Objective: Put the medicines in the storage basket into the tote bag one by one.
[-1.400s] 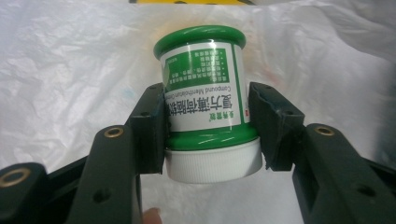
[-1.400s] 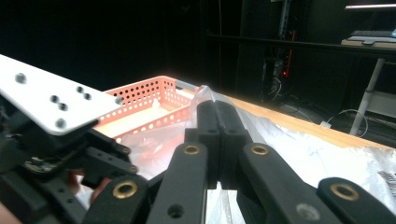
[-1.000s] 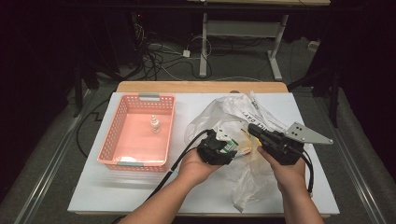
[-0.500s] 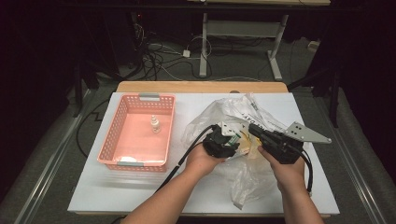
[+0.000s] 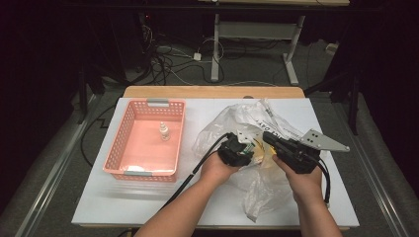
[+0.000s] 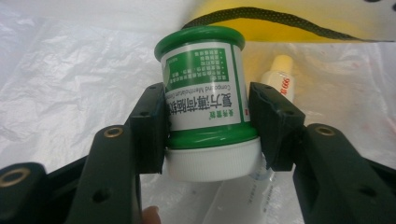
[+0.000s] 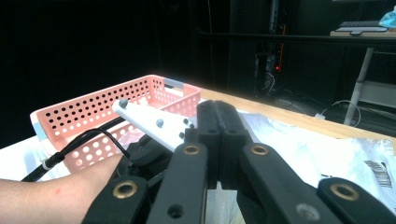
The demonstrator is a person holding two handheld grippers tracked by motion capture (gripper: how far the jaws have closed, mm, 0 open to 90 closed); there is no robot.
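Inside the plastic bag [image 5: 257,148], the left gripper [image 6: 208,128] clamps an upside-down green jar [image 6: 205,102], its axis crosswise; the right gripper [image 7: 219,121], shut, pinches the bag alongside.

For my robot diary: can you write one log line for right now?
left hand-held gripper: shut on green jar | right hand-held gripper: shut, holding the plastic bag | pink basket: small bottle inside

Both forearms are brought in from the bottom of the high view and angled inward, so that the two hands are set close together. The left gripper [image 5: 243,151] is held in the left hand [image 5: 216,167], its jaws kept partly apart and pressed against something clasped between their pads. The right gripper [image 5: 274,140] is held in the right hand [image 5: 301,178], its jaws brought fully together with the pads touching, and is pointed toward the left gripper.
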